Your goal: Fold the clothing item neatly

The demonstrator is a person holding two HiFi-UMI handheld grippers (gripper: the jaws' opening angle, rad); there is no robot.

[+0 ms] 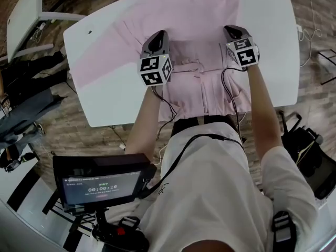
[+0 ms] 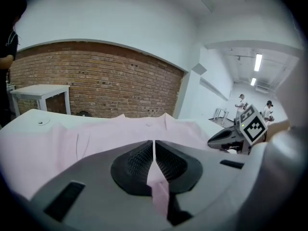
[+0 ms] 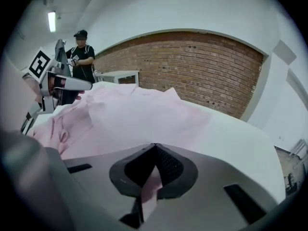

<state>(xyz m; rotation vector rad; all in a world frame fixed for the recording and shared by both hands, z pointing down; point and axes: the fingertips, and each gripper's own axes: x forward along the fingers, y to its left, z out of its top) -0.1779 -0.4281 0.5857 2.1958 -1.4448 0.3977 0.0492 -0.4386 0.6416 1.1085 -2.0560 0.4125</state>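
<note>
You had one pink shirt (image 1: 191, 20) on the one white worktop (image 1: 105, 88). It ran from the far edge to the near edge, and its near part was bunched up. You held two grippers. Your left gripper (image 2: 153, 148) had its jaws pressed together on a pinch of the shirt's fabric. Your right gripper (image 3: 154, 150) was clamped the same way on another fold.

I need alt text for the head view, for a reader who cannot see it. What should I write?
From above, a person holds the left gripper and right gripper at the middle of a pink shirt spread on a white table, each shut on its fabric. A screen sits at lower left.
</note>
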